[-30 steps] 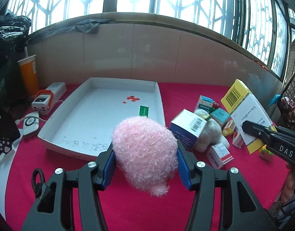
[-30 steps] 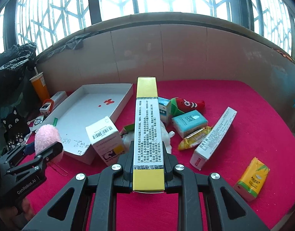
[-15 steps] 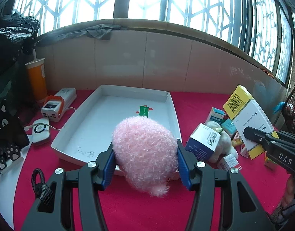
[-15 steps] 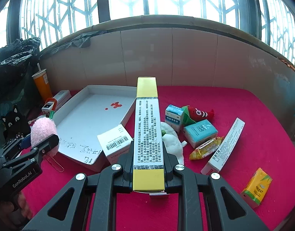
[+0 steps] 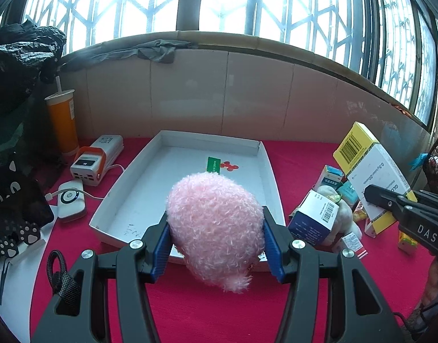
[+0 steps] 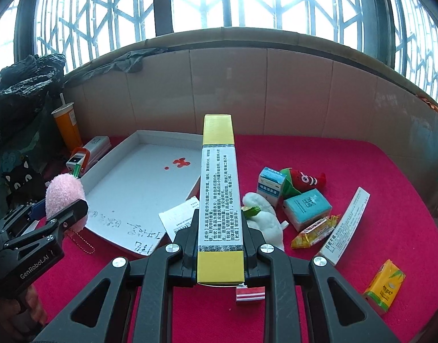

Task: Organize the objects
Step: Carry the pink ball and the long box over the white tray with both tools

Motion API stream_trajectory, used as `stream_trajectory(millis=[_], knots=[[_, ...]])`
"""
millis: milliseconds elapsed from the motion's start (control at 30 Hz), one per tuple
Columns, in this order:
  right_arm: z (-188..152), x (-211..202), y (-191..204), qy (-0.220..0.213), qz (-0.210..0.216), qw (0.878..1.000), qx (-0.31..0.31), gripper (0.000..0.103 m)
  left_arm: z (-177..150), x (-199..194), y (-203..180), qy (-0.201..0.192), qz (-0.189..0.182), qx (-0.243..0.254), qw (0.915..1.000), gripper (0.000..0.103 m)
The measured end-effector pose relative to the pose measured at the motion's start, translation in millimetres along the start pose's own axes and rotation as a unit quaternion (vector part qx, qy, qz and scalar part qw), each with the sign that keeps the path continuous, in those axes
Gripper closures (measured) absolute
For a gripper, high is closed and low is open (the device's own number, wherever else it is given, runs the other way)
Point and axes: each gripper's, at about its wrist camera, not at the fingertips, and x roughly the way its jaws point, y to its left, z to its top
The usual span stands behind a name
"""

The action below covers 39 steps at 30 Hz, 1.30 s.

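The left gripper (image 5: 216, 234) is clamped on the pink plush (image 5: 216, 225), held before the white tray (image 5: 133, 194), probably its destination; the right gripper (image 6: 220, 245) grips the long yellow box (image 6: 219, 194) lengthwise. Both loads seem bound there.

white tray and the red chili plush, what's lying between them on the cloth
In the right wrist view, between the white tray and the red chili plush lies a small blue-and-white box, touching the plush. The held yellow-and-white box hides part of that stretch.

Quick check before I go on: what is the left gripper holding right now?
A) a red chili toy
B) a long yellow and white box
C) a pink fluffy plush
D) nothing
C: the left gripper is closed on the pink fluffy plush, its blue pads pressing both sides, near the white tray.
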Motion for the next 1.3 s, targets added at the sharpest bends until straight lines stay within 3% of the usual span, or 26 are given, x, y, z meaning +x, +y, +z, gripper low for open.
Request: stream_trajectory(millis=[1300], knots=[[56, 45, 58, 0.028, 0.032, 0.999, -0.003, 0.080, 46, 19, 41, -0.021, 0.038, -0.013, 0.9990, 0.047]])
